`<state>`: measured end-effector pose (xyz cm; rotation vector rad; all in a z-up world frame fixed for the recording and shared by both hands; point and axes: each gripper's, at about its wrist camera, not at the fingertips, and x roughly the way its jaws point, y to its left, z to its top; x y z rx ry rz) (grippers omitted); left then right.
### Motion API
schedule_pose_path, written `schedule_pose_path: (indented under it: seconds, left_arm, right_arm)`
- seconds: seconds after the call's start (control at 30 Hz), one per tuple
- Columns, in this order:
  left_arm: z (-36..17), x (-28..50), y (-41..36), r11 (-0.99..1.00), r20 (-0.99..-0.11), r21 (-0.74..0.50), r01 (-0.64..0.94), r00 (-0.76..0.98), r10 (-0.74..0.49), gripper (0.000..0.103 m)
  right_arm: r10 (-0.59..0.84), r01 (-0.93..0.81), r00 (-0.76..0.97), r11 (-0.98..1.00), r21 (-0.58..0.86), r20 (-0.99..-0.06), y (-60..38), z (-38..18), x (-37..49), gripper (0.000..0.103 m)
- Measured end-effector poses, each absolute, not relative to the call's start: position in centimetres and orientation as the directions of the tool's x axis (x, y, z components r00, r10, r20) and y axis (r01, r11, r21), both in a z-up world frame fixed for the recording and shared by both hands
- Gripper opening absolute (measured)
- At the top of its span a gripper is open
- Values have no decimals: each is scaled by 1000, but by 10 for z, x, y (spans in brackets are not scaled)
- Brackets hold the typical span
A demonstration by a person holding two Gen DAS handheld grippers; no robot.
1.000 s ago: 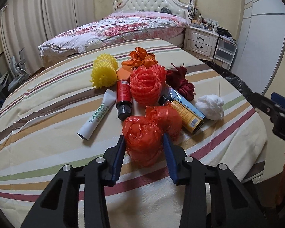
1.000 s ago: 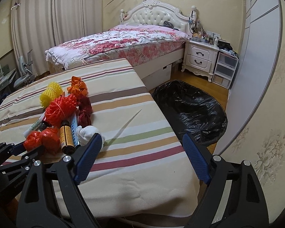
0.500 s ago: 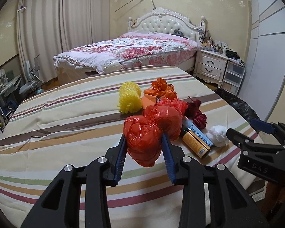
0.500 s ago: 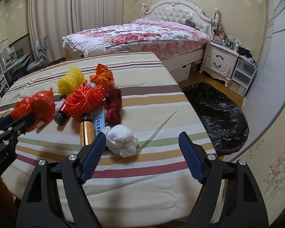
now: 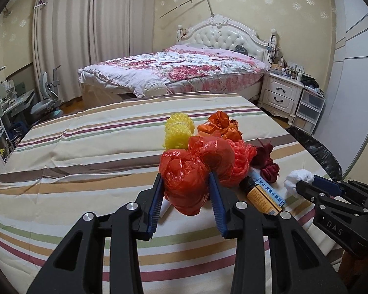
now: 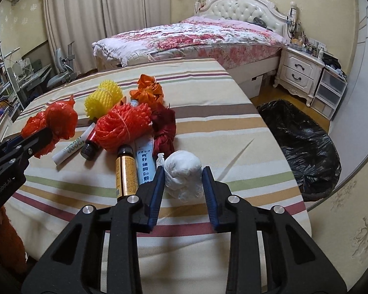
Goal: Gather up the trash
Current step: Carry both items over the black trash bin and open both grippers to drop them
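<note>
A crumpled red plastic bag (image 5: 181,169) hangs lifted above the striped table (image 5: 85,147), and my left gripper (image 5: 186,177) is shut on it. From the right wrist view the same bag (image 6: 54,120) shows at the left, in the left gripper (image 6: 47,132). A white tissue wad (image 6: 182,166) lies near the table's right edge. My right gripper (image 6: 183,169) straddles it, jaws closing, pads against both of its sides. A black trash bag (image 6: 299,144) lies open on the floor to the right of the table.
Around the wad lie a brown bottle (image 6: 126,171), a blue-white box (image 6: 143,164), an orange net (image 6: 122,125), a yellow foam net (image 6: 103,100), orange ribbon (image 6: 148,90), dark red ribbon (image 6: 163,125), a white tube (image 6: 71,147). A bed (image 6: 196,34) and nightstand (image 6: 299,71) stand behind.
The left gripper has risen with the red bag off the table. The right gripper moved left to the white wad and its wide jaws closed in around it.
</note>
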<state>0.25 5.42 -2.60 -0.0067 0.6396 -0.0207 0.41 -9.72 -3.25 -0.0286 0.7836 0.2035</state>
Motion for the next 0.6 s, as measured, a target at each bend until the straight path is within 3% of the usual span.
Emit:
schedule_pose_path:
  seconds: [0.3, 0.6]
  left_arm:
    - [-10, 25, 14, 993, -572, -23, 112, 813, -105, 37]
    - [-11, 67, -56, 969, -577, -2, 246, 791, -202, 37]
  right_arm:
    - [77, -85, 781, 996, 16, -620, -144, 0, 13, 30]
    - [-58, 91, 792, 996, 24, -608, -221, -1, 47, 30]
